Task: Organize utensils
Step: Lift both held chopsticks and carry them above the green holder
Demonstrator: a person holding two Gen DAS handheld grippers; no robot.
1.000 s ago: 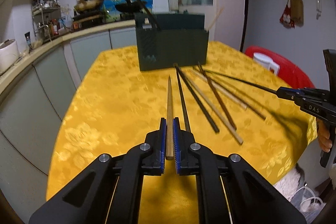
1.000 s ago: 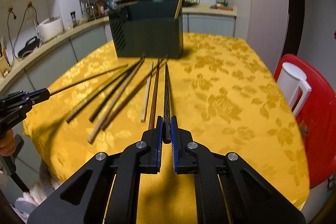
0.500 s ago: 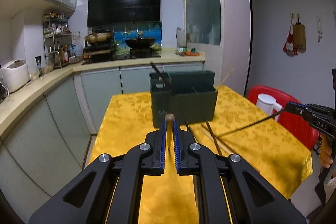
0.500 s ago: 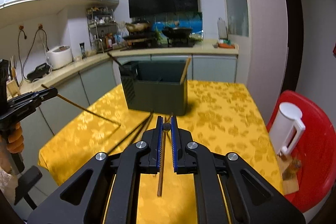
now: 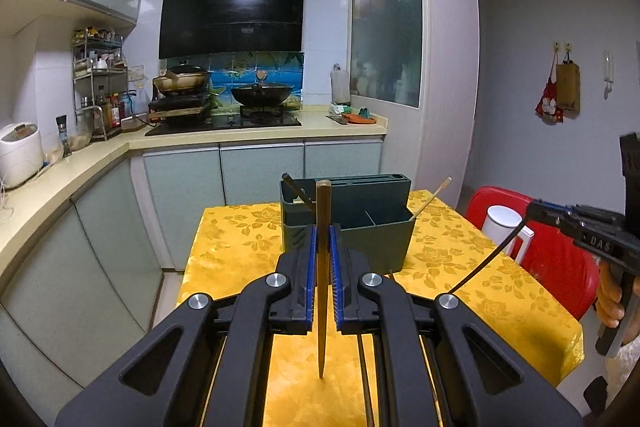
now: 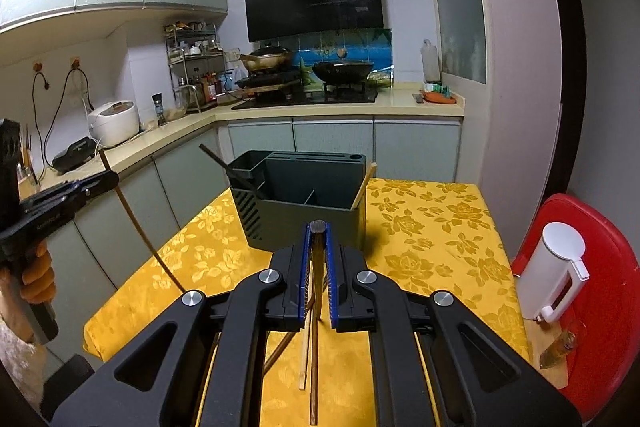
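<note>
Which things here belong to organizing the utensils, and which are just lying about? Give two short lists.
Part of the job:
- left gripper, shut on a tan chopstick
- right gripper, shut on a black chopstick
- holder, with two chopsticks already in it
- loose chopsticks on the table

Just lying about:
- white jug
- red stool
- wok
- rice cooker

The right gripper point(image 6: 316, 227) clamped a dark chopstick point(image 6: 316, 267), its shaft hanging below the jaws. Just ahead stood a dark green utensil holder point(image 6: 304, 215) on a yellow floral tablecloth point(image 6: 432, 227). To its left, the left gripper point(image 6: 110, 181) pinched a wooden chopstick point(image 6: 140, 235) slanting down toward the cloth.
</note>
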